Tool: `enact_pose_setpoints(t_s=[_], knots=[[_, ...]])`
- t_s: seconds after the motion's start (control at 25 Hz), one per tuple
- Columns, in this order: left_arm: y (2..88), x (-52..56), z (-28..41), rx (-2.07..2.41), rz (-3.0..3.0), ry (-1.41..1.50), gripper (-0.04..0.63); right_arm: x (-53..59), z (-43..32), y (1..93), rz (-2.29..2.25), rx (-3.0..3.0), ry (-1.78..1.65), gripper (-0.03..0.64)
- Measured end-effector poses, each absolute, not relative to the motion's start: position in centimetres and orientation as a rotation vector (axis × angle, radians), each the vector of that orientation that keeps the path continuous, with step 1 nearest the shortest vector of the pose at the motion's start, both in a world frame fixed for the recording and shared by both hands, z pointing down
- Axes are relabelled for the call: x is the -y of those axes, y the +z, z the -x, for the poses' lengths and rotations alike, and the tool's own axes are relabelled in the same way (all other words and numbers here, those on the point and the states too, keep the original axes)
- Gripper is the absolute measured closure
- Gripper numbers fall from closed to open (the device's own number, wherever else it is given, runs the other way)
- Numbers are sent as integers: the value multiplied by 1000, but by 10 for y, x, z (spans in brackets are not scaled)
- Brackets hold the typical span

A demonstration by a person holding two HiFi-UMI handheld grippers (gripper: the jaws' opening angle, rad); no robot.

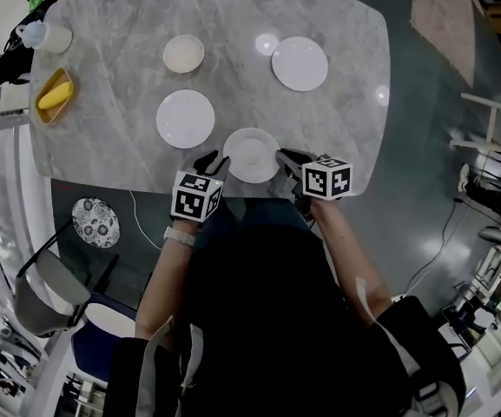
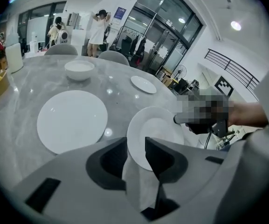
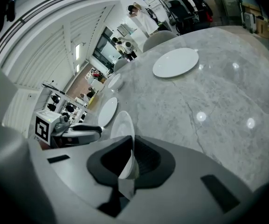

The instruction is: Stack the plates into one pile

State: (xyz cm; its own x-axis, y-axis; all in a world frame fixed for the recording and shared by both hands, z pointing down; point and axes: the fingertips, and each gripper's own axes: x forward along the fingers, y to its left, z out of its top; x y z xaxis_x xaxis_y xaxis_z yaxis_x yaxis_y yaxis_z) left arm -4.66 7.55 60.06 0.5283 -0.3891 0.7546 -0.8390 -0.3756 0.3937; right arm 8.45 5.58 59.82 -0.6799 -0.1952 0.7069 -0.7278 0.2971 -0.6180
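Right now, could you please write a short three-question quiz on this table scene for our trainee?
1. True or false: the right gripper is shut on the rim of the near plate.
2. Pick one: the dish at the left edge of the table in the head view is A yellow, B blue, C black.
3. Fill in: the fingers of the left gripper stand ____ at the near plate's rim.
Key: 1 true; 2 A; 3 apart.
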Motion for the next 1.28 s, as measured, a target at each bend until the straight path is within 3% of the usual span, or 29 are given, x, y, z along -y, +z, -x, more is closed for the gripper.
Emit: enact_pose_setpoints(t_s=[1.28], knots=[[624,-36,30,890,-2020,770,463,-45,-83,603,-788,2074,1452,584]])
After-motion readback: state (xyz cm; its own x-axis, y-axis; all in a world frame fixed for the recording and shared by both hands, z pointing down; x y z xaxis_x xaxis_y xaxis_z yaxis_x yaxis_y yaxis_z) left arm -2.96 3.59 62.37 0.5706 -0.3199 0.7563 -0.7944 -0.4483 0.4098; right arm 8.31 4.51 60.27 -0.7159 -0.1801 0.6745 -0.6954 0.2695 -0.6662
